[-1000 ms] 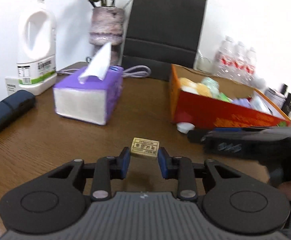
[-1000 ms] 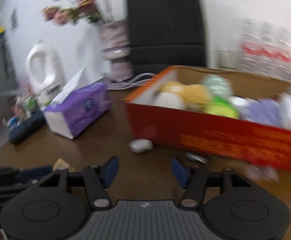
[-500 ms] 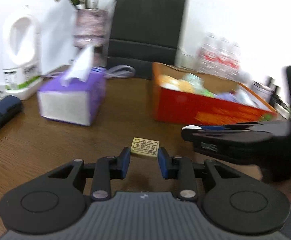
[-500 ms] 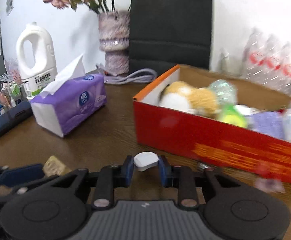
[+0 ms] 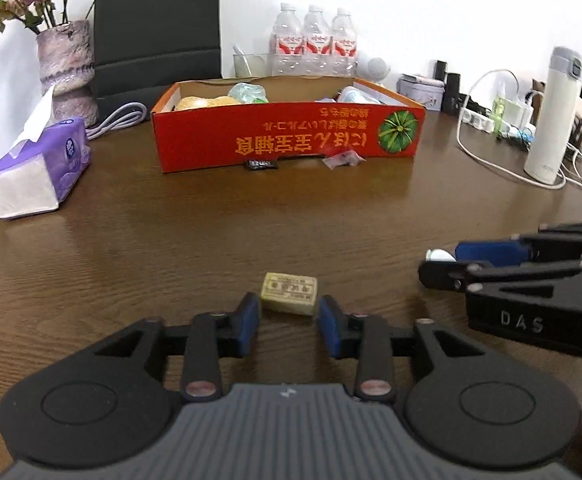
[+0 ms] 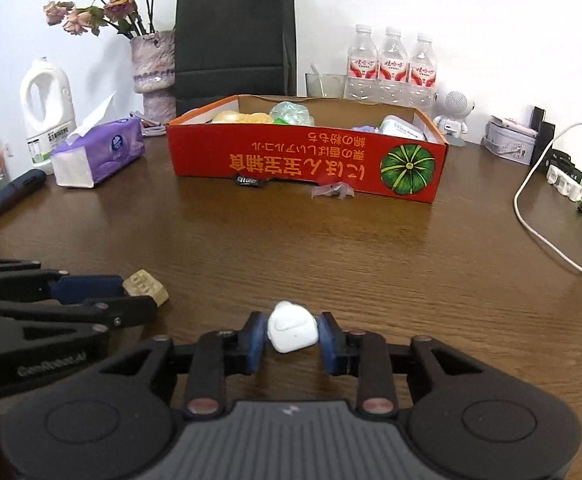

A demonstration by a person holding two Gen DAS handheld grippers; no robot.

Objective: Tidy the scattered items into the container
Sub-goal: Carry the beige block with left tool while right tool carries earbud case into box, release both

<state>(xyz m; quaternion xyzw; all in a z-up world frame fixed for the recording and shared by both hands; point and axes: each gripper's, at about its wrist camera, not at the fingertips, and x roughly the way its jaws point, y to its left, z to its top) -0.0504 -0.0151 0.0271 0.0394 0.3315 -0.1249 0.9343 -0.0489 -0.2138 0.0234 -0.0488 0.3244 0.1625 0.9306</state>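
Observation:
The red cardboard box stands mid-table with several items inside. A black sachet and a clear wrapper lie against its front wall. My left gripper is opening. The tan block rests on the table just past its tips, with gaps on both sides. My right gripper has a white earbud case between its pads. The pads touch the case's sides while the jaws begin opening.
A purple tissue pack, a vase and a black bag stand at the left and back. Water bottles are behind the box. A white flask and cables crowd the right. A dark pouch lies far left.
Both grippers have drawn back from the box toward the near table. The left jaws widened off the tan block. The right jaws closed on the white case and brought it along.

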